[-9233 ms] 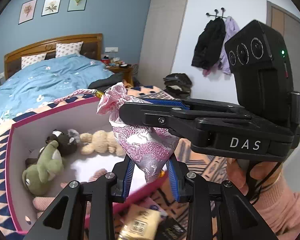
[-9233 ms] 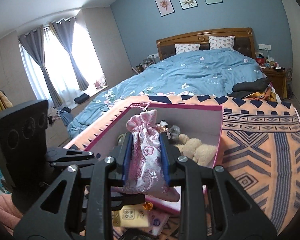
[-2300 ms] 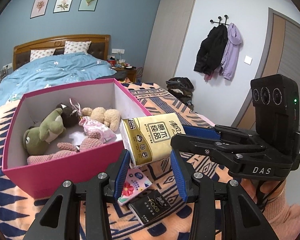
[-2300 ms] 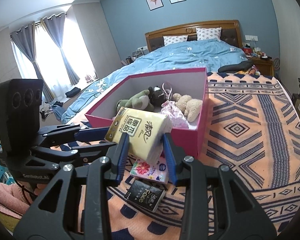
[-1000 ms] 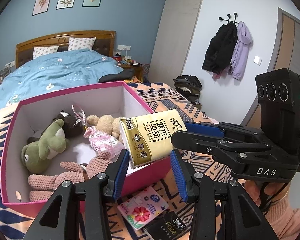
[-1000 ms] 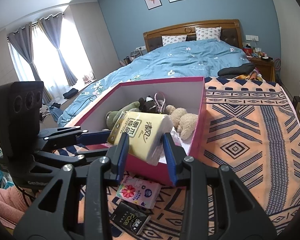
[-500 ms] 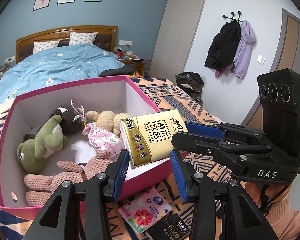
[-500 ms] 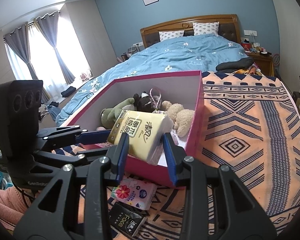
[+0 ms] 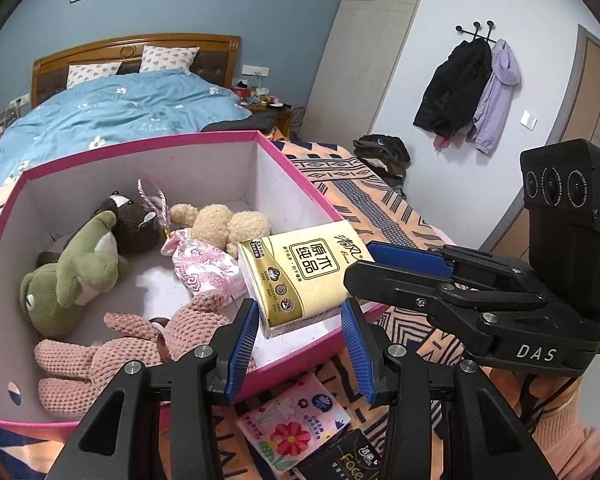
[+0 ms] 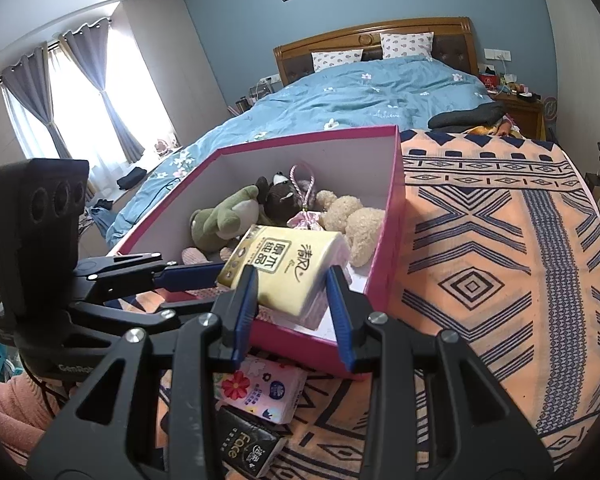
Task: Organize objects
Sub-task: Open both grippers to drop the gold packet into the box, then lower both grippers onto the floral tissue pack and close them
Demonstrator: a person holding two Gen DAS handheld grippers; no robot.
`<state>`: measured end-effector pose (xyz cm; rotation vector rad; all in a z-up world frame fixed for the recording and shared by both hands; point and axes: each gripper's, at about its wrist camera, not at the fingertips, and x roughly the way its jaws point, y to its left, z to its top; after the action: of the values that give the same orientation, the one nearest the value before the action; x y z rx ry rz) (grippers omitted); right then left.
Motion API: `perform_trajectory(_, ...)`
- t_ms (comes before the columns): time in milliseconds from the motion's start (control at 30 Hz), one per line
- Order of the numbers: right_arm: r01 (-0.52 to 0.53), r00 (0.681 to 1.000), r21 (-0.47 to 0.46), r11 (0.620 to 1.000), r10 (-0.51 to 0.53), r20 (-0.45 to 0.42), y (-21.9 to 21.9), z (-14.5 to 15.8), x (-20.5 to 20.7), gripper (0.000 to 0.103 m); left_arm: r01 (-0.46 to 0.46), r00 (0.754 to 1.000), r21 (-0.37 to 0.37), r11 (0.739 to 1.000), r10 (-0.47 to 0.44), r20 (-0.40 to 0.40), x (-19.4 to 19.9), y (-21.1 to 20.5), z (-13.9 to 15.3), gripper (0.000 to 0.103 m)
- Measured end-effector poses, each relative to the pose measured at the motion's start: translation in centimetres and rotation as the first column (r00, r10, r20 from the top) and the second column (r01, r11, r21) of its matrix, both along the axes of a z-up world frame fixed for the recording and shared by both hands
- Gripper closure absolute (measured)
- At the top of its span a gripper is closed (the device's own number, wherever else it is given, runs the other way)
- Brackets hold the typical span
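Note:
A gold tissue pack [image 9: 304, 276] [image 10: 286, 268] hangs over the near corner of the pink box [image 9: 300, 184] [image 10: 396, 208]. My right gripper [image 10: 292, 300] is shut on it; its fingers [image 9: 404, 258] clamp the pack's end in the left wrist view. My left gripper [image 9: 300, 332] is open, its blue pads on either side of the pack without squeezing it. Inside the box lie a green frog toy [image 9: 72, 272], a dark bear [image 9: 132, 220], a beige bear [image 9: 220, 224], a pink knitted rabbit [image 9: 132, 344] and a pink brocade pouch [image 9: 204, 268].
A pink floral tissue pack [image 9: 296, 424] [image 10: 260, 388] and a black tissue pack [image 9: 344, 460] [image 10: 248, 444] lie on the patterned orange blanket [image 10: 500, 260] in front of the box. The bed [image 10: 380, 92] stands behind. Coats [image 9: 468, 88] hang on the right wall.
Both grippers have carried the gold tissue pack forward and over the box's near corner. The pack now sits lower, partly inside the box. The pouch held 9 seconds ago lies in the box.

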<state>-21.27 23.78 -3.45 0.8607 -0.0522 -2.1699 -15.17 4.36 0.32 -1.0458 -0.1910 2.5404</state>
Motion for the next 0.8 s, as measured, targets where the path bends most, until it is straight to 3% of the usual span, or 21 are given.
perform_trajectory(500,0.031,0.999,0.031,0.999,-0.030,-0.013,-0.5,-0.6,-0.4,0.064,-0.010,1.000,0.002,1.000,0.010,0.000,-0.1,-0.4,-0.2,0.058)
perform_trajectory(700,0.027,0.999,0.000,1.000,-0.027,-0.018,0.5,-0.2,0.6,0.064,-0.011,0.999,-0.026,1.000,0.010,-0.045,1.8,-0.5,0.3,0.057)
perform_trajectory(800,0.014,1.000,-0.016,1.000,-0.014,-0.024,0.9,0.1,1.5,0.064,-0.009,0.997,-0.051,0.999,0.005,-0.081,3.3,-0.6,0.8,0.050)
